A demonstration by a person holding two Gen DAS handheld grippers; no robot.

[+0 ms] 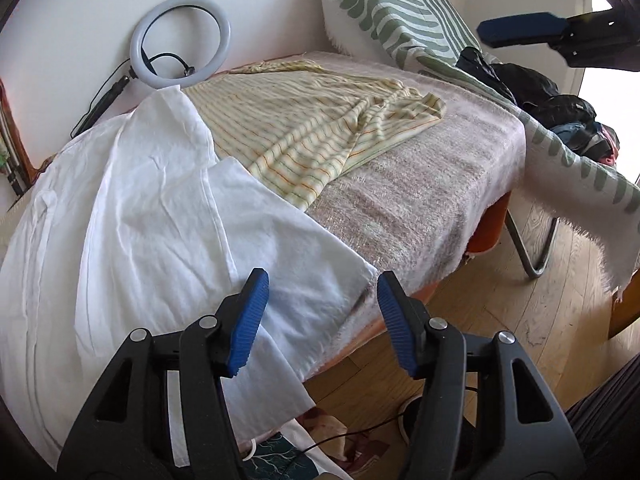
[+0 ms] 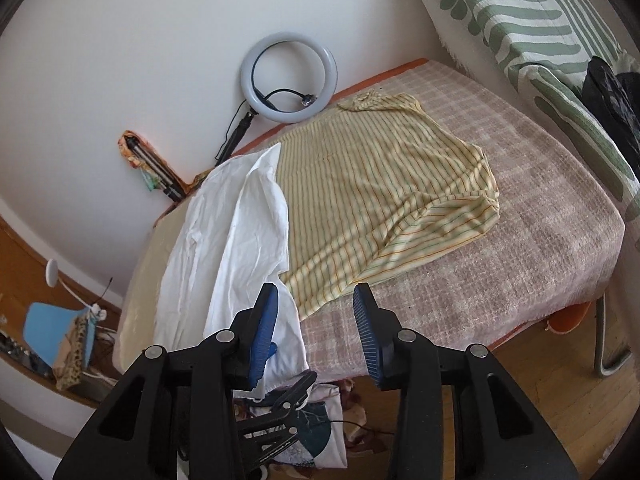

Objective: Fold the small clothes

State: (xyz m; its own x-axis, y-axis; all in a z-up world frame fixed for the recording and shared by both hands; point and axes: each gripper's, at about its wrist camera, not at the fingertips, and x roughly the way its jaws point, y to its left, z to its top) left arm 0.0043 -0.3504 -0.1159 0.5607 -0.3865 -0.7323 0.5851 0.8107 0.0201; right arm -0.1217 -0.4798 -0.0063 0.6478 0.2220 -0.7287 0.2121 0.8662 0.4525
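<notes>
A white garment (image 1: 132, 216) lies spread over the near left of the bed and hangs over its front edge; it also shows in the right wrist view (image 2: 232, 240). A yellow striped shirt (image 1: 304, 128) lies flat beyond it, partly under the white one, and shows in the right wrist view (image 2: 380, 200). My left gripper (image 1: 320, 292) is open and empty just above the white garment's near corner. My right gripper (image 2: 316, 300) is open and empty, higher above the bed's front edge; it shows at the top right of the left wrist view (image 1: 512, 4).
The bed has a pinkish checked blanket (image 2: 520, 248). A ring light (image 2: 289, 76) leans on the wall behind. A green-patterned throw (image 1: 400, 12) and dark clothes (image 1: 532, 84) lie on a chair to the right. Printed cloth (image 2: 320, 432) and cables lie on the wooden floor.
</notes>
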